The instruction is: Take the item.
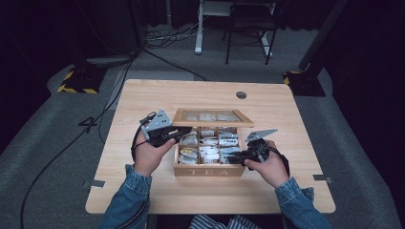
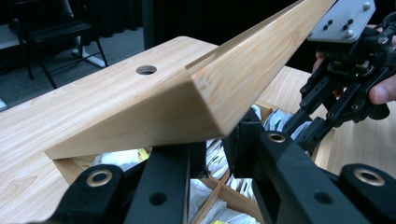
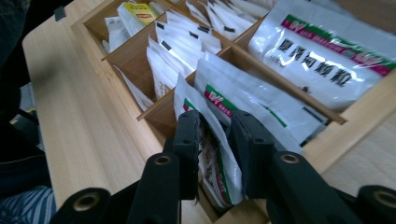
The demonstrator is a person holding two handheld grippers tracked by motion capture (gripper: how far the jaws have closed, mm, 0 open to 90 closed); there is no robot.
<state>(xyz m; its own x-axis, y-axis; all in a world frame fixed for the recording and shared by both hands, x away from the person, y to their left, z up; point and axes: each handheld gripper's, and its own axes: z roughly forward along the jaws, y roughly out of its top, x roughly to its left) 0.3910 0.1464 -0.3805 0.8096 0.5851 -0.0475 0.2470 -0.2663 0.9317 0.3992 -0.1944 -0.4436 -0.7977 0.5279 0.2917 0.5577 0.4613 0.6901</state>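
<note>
Left gripper point(image 1: 184, 133) clamps the tea box point(image 1: 208, 171) lid point(image 2: 205, 100), holding it raised. Right gripper point(image 3: 212, 140) straddles a sachet point(image 3: 219, 158), jaws partly closed.

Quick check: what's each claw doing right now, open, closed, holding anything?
Left claw: closed on the lid edge of the tea box, propping it open.
Right claw: jaws around a sachet in the box; whether the pads press it cannot be told.
</note>
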